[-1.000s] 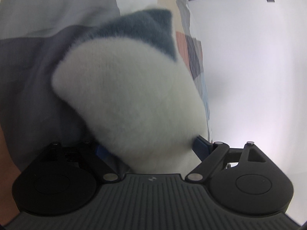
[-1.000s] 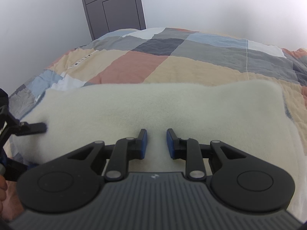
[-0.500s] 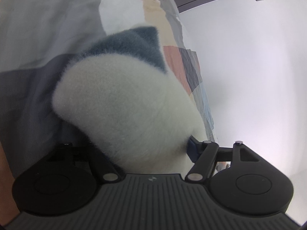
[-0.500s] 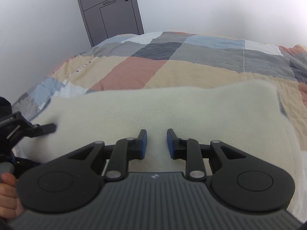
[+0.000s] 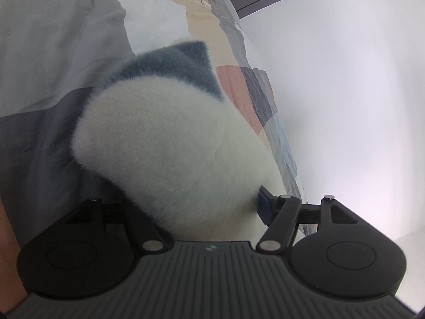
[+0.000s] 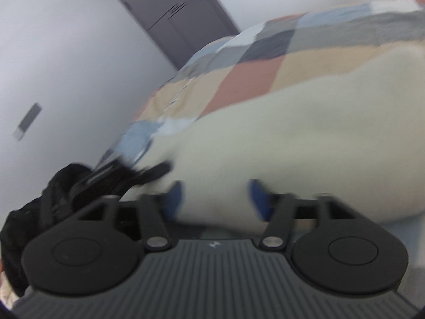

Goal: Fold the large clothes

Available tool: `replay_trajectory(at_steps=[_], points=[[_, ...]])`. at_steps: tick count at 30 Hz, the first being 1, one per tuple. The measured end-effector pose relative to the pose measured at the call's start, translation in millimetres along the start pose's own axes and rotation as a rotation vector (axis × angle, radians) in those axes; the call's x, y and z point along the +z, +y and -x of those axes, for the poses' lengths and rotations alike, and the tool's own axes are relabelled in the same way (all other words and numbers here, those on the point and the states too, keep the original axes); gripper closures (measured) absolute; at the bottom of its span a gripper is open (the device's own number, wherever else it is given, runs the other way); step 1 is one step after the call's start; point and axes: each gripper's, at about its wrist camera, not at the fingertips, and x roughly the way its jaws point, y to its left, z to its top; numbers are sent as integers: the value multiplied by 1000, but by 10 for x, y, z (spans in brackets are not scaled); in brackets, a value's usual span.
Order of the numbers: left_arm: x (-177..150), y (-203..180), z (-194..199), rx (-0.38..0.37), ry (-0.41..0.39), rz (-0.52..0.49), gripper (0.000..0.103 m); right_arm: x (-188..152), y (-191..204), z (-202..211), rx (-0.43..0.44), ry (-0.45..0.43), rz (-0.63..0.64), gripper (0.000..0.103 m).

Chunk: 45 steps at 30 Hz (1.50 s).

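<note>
The left claw (image 5: 209, 207) is clamped on a thick fold of the fleece (image 5: 172, 154), lifted off the bed (image 5: 53, 53). In the right view the fleece (image 6: 292, 138) lies doubled across the bed (image 6: 252, 77); the right claw (image 6: 216, 196), jaws just sprung wide, straddles its near edge, gripping nothing. One fold looks done; more probably remain.

- I count one fleece garment (image 6: 305, 138), cream with a blue-grey part, in my right view from 3 to 6 o'clock.
- I count one patchwork quilt (image 6: 247, 79) under it.
- I see two grippers: the right gripper (image 6: 216, 196) at 6 o'clock, and the left gripper (image 6: 138, 175) at 8 o'clock.
- One grey door (image 6: 183, 13) stands at 12 o'clock.
- One small wall plate (image 6: 29, 121) is at 9 o'clock.
</note>
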Motion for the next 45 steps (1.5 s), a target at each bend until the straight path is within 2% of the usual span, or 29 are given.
replay_trajectory(at_steps=[4, 7, 11, 14, 18, 24, 31, 33, 35, 36, 41, 45], points=[[18, 13, -34, -5, 4, 9, 32, -107, -5, -193, 107, 66, -104, 17], [30, 21, -41, -8, 7, 13, 32, -149, -146, -332, 142, 97, -218, 8], [46, 37, -54, -11, 10, 17, 32, -184, -403, -421, 119, 76, -369, 2], [54, 49, -55, -15, 12, 17, 32, -216, -621, -502, 144, 63, -516, 2], [65, 64, -56, -21, 16, 22, 32, -222, -695, -573, 182, 27, -586, 0], [74, 97, -49, -35, 20, 38, 32, -281, -766, -489, 155, -71, -737, 3], [105, 129, 0, -81, 5, 61, 34, -356, -1019, -145, 79, -177, -918, 3], [119, 127, 22, -90, -3, 65, 35, -396, -1004, -55, 17, -230, -928, 4], [135, 135, 37, -106, -7, 69, 36, -377, -974, 116, -104, -316, -887, 3], [141, 146, 41, -111, -6, 77, 36, -359, -987, 172, -138, -348, -878, 2], [179, 181, 24, -114, 6, 98, 36, -394, -1093, 69, -127, -315, -931, 3], [208, 279, -24, -114, 27, 177, 36, -367, -1111, 30, -151, -301, -880, 9]])
